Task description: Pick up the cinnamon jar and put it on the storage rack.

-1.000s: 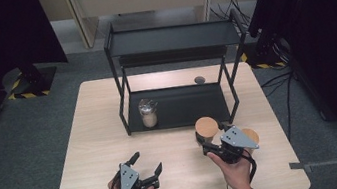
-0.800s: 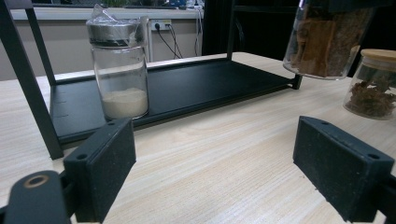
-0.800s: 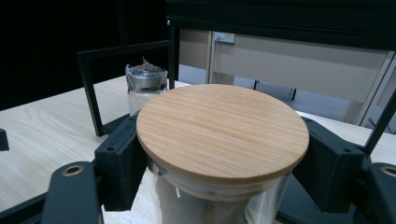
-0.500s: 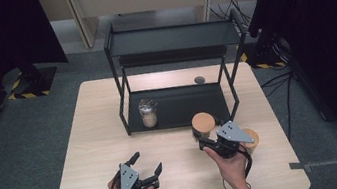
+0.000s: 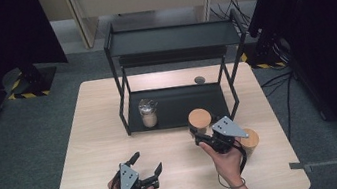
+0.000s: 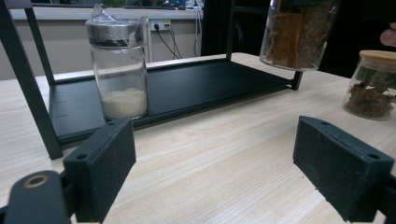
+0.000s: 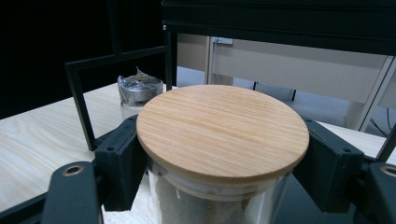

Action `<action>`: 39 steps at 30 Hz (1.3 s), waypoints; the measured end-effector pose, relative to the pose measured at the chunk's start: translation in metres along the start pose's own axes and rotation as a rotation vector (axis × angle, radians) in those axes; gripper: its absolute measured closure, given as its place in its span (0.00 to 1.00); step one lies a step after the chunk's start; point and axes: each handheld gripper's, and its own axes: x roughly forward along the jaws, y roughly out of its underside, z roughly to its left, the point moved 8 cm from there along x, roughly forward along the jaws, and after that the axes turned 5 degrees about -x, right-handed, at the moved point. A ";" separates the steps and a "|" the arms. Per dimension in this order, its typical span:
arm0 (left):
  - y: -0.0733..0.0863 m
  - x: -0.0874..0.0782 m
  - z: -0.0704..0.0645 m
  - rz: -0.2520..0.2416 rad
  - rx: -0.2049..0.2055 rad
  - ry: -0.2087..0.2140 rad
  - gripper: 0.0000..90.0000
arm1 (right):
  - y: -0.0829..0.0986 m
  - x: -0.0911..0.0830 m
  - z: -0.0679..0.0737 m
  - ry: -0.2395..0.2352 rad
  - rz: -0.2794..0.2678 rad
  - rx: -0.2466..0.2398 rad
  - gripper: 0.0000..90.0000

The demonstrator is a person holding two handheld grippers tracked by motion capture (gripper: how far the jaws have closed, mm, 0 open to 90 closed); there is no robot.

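Pale wood table (image 5: 94, 151) on grey carpet (image 5: 20, 132) — right hand-held gripper (image 5: 201, 132) clamped on jar (image 5: 199, 119), left (image 5: 146, 162) apart.

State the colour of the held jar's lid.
Light wood-brown with fine grain lid, best in the right gripper view.

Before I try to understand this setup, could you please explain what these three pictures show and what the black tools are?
A person sits at a wooden table and holds one hand-held gripper, a two-jaw clamp, in each hand. The high view looks down from above. The other two pictures come from small cameras that ride on each clamp. The left hand-held gripper is open and holds nothing. The right hand-held gripper is shut on a glass jar with a wooden lid, raised above the table before a black metal rack. On the rack's bottom shelf stands a jar of white powder. A second wooden-lidded jar stands on the table.
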 end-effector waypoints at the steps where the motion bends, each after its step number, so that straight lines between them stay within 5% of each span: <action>1: 0.000 0.000 0.000 0.000 0.001 0.000 0.14 | -0.001 0.001 0.000 0.002 0.000 0.001 0.28; 39: 0.000 0.000 -0.001 -0.001 0.010 0.003 0.14 | -0.004 0.040 -0.010 0.031 0.028 0.037 0.28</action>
